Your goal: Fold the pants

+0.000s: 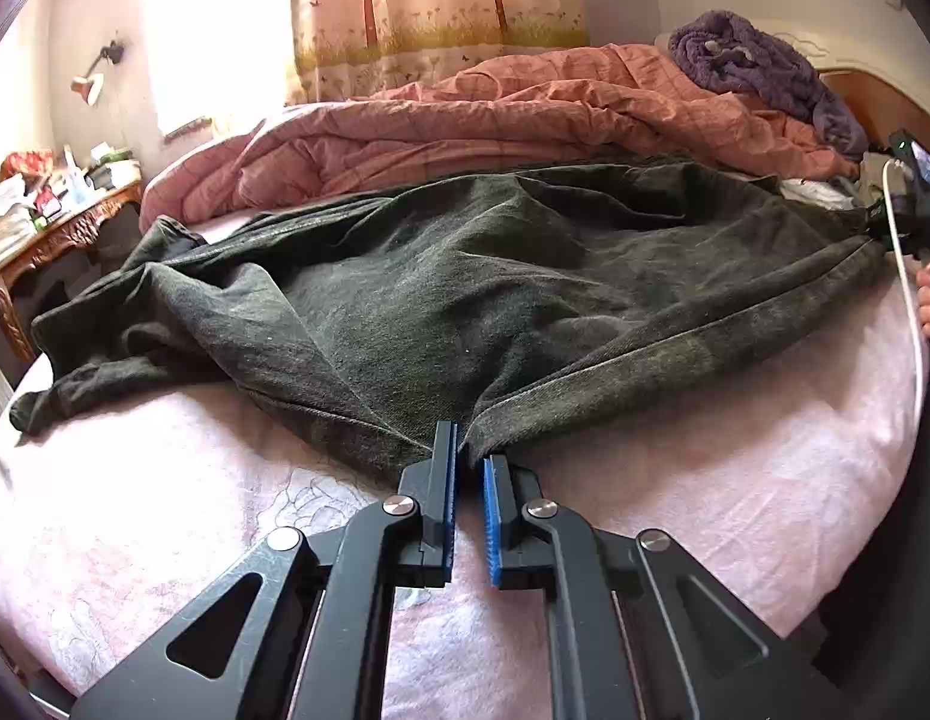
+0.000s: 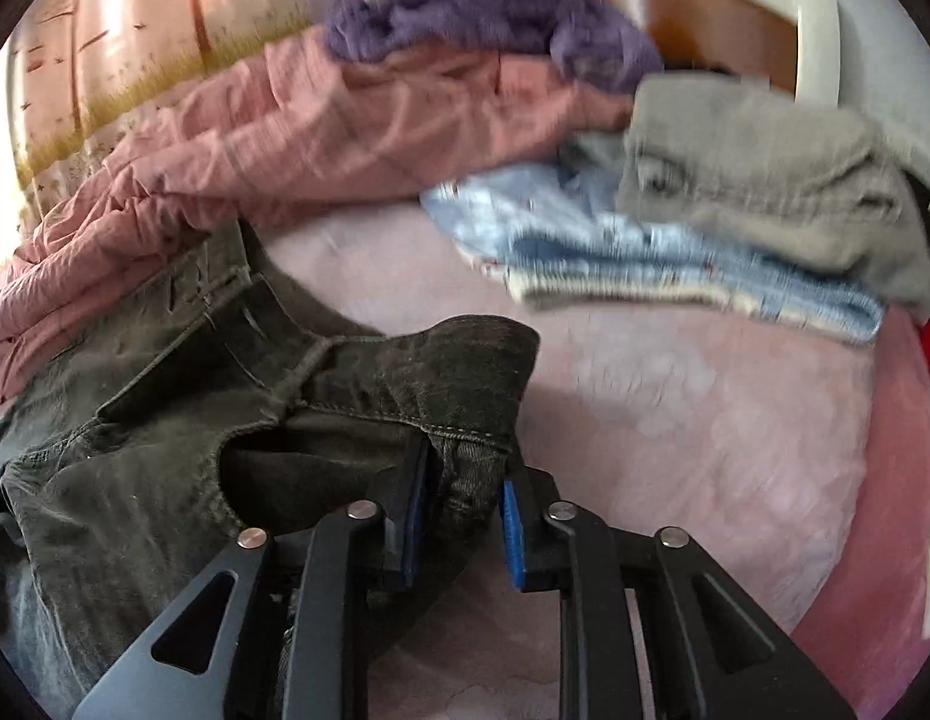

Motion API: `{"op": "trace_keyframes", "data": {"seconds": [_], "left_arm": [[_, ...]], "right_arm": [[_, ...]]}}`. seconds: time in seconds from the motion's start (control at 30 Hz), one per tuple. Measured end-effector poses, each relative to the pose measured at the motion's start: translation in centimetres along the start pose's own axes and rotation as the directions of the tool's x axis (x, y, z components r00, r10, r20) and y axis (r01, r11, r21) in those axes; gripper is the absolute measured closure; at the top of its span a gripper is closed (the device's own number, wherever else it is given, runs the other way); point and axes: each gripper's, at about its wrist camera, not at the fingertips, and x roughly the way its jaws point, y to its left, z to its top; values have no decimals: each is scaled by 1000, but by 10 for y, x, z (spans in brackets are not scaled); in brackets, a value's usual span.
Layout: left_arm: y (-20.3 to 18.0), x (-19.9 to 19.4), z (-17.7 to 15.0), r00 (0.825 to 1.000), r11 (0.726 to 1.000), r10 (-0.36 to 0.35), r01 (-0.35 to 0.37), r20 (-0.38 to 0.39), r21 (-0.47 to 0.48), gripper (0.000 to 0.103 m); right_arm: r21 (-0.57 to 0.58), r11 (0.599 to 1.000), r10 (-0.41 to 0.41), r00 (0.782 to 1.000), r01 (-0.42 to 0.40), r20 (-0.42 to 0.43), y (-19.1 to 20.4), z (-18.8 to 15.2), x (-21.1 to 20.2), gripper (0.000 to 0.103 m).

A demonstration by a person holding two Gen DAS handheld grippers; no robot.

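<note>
Pants (image 1: 465,276): dark green, spread crumpled across pink bed sheet (image 1: 165,510), legs trailing to 9 o'clock, waist toward 3 o'clock.

Left tongs (image 1: 470,462): nearly closed, pinching pants' near edge at 6 o'clock.

Right tongs (image 2: 462,480): part closed on bunched waistband (image 2: 465,420) at 6 o'clock of own view.

Step, by my reading: you hold garment at two edges, straightening before first fold.

Next move calls for pulling fabric taut and flat, clear of pink quilt (image 1: 495,114) at 12 o'clock; creases remain.
</note>
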Motion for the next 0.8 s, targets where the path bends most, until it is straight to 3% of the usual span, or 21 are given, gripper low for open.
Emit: {"op": "trace_keyframes", "data": {"seconds": [0.1,0.23,0.33,0.4,0.43,0.47,0.53,0.57,0.67,0.8], "left_arm": [[-3,4,-3,1000,1000,15,-15,5,-22,94],[1,1,-7,1000,999,10,-9,16,-53,93],[4,-3,-6,1000,997,-4,5,10,-75,89],[10,-6,-4,999,993,-44,43,-4,-107,80],[13,-8,-4,998,990,-65,64,-7,-124,67],[16,-11,-5,997,987,-82,80,-4,-143,46],[20,-20,-7,1000,988,-23,25,15,-151,14],[23,-26,-9,999,990,19,-12,43,-144,13],[34,-30,-13,999,990,23,-17,41,-143,13],[57,-30,-11,999,982,39,-34,22,-188,13]], "right_arm": [[7,1000,-8,1000,8,-4,-1,-1,0,72],[10,998,-58,998,58,28,-2,-4,-6,47],[22,998,-66,996,65,66,-7,-3,-15,41],[14,997,-73,993,72,98,-6,-6,-26,41],[4,997,-81,990,81,119,-4,-8,-33,39],[-13,994,-101,983,104,154,-2,-12,-43,37],[-36,990,-128,970,139,207,2,-18,-59,25],[-42,989,-129,967,142,220,3,-19,-64,25],[-66,991,-97,965,116,243,7,-27,-81,25],[-132,991,51,976,-23,212,27,-40,-97,25]]}}
